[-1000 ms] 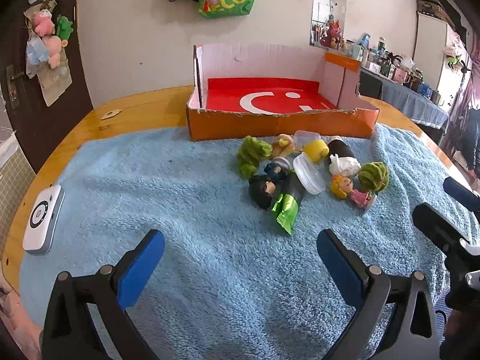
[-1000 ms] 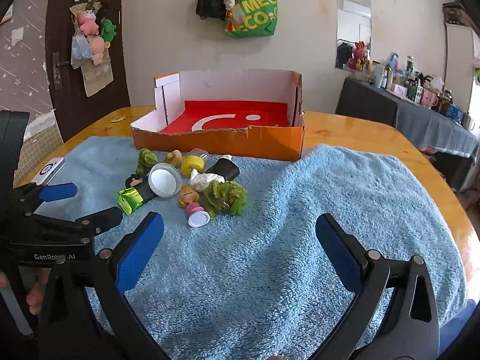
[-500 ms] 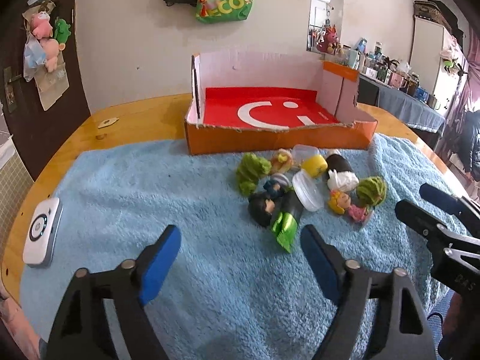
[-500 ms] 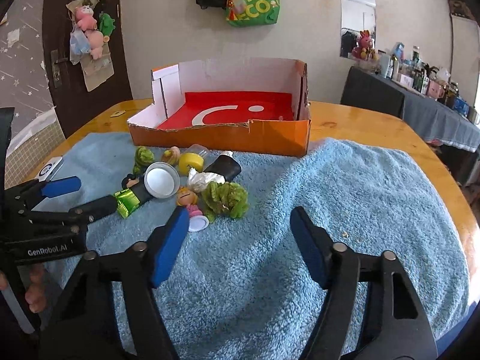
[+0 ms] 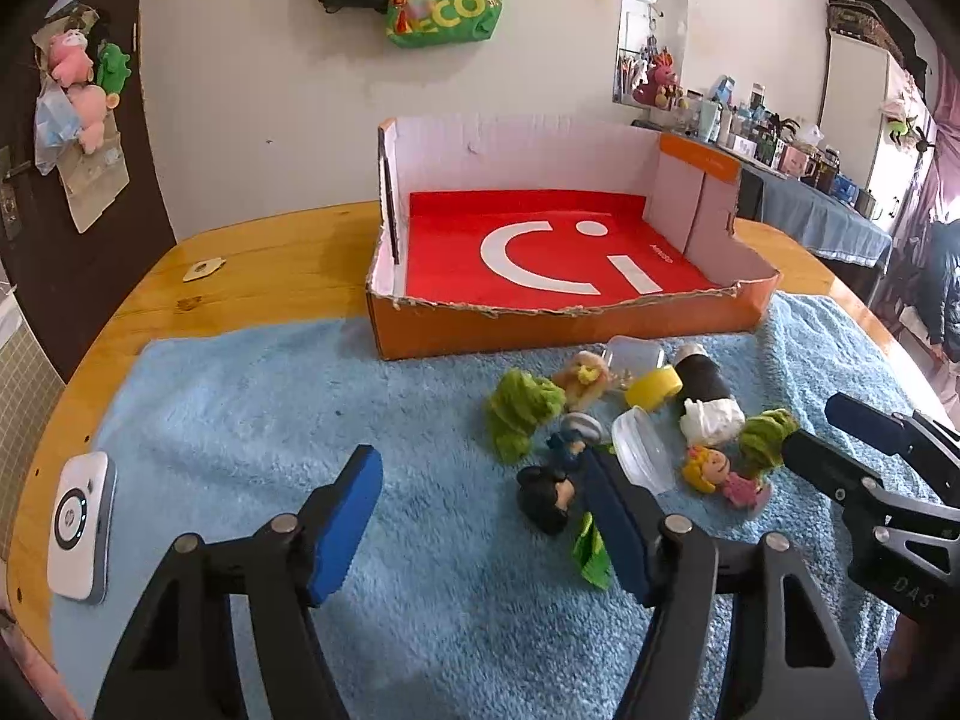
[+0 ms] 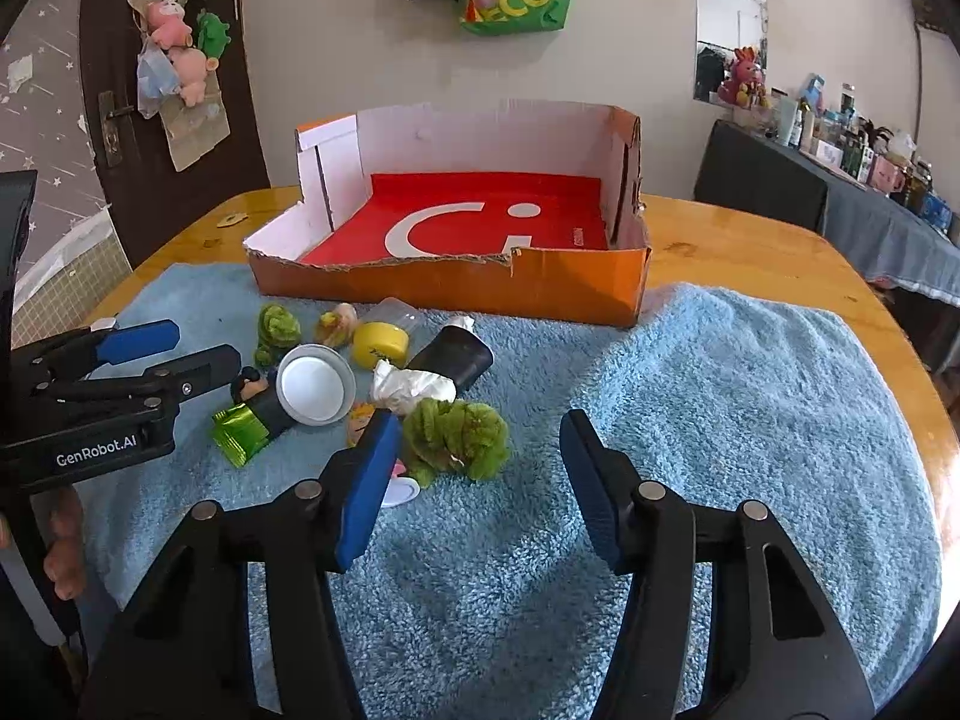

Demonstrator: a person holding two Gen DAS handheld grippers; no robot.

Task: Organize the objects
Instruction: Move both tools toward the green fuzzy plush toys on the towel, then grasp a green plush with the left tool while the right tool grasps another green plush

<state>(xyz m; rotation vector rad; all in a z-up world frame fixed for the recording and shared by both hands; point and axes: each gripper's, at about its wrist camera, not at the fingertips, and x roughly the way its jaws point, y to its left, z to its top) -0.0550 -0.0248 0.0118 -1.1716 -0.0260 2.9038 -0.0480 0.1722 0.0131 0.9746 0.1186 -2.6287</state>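
Note:
A pile of small toys lies on the blue towel in front of an orange cardboard box with a red floor. The pile holds a green plush, a second green plush, a blonde doll, a black-haired figure, a yellow cap, a black bottle, a round white lid and a green foil tube. My left gripper is open, low over the towel at the pile's near left edge. My right gripper is open, just short of the green plush.
A white device lies at the towel's left edge. The wooden table shows bare around the box. A green bag hangs on the far wall. A cluttered counter stands at the right.
Both grippers have moved forward toward the pile and their jaws have narrowed somewhat. The toys have not moved.

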